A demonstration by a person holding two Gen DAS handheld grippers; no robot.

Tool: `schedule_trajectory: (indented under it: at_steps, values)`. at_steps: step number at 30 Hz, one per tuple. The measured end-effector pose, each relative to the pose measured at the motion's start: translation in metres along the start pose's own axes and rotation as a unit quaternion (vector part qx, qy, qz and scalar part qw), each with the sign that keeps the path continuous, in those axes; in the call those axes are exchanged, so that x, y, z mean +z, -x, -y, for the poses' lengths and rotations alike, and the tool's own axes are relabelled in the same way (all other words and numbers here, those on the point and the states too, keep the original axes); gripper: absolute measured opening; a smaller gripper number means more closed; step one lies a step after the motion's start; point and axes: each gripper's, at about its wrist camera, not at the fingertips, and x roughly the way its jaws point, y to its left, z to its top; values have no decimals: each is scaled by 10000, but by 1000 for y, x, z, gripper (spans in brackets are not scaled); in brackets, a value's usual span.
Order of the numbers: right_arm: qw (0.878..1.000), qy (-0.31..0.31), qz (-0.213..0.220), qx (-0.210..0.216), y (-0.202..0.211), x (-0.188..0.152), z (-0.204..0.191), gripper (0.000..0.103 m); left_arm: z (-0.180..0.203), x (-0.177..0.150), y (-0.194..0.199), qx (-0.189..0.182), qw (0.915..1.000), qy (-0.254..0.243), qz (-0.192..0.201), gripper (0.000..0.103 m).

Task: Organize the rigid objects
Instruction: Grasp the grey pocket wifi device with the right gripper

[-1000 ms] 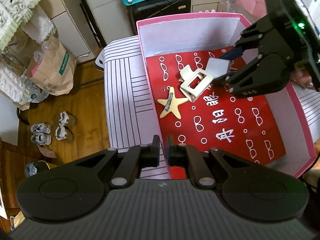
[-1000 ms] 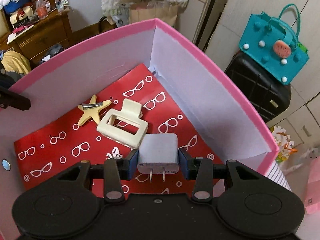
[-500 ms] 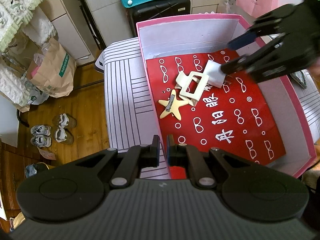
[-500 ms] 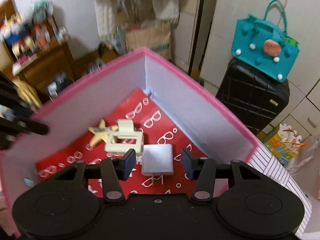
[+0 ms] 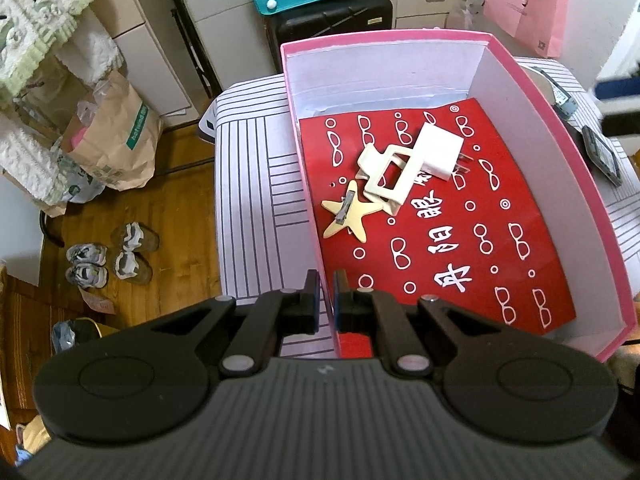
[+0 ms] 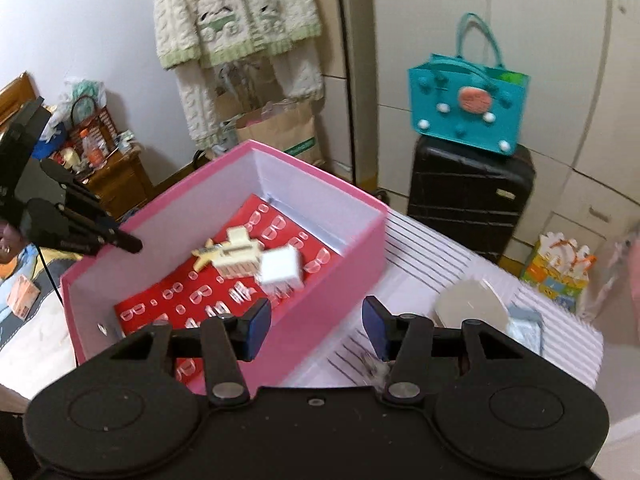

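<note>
right wrist | right gripper point(image 6: 316, 330) released charger point(image 6: 280, 268) | withdrawn from box point(image 6: 348, 248)

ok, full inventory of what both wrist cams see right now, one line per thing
pink cardboard box: 1, pink outside, white inside, red patterned liner, on striped cloth
white plug-in charger: 1, in box, leaning on clip
cream plastic claw clip: 1, in box
cream star-shaped hair clip: 1, in box beside claw clip
black hard suitcase: 1, behind table
teal tote bag: 1, on suitcase
brown paper bag: 1, on floor
left hand-held gripper: shut on box wall
right hand-held gripper: open, empty, jaws just opened
</note>
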Motion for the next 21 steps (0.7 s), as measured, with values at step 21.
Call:
schedule_trajectory:
  at_steps: [21]
  values:
    - [9959, 218, -200, -858, -5, -129, 101, 78, 6, 1, -8, 316, 9981, 531, 85, 5]
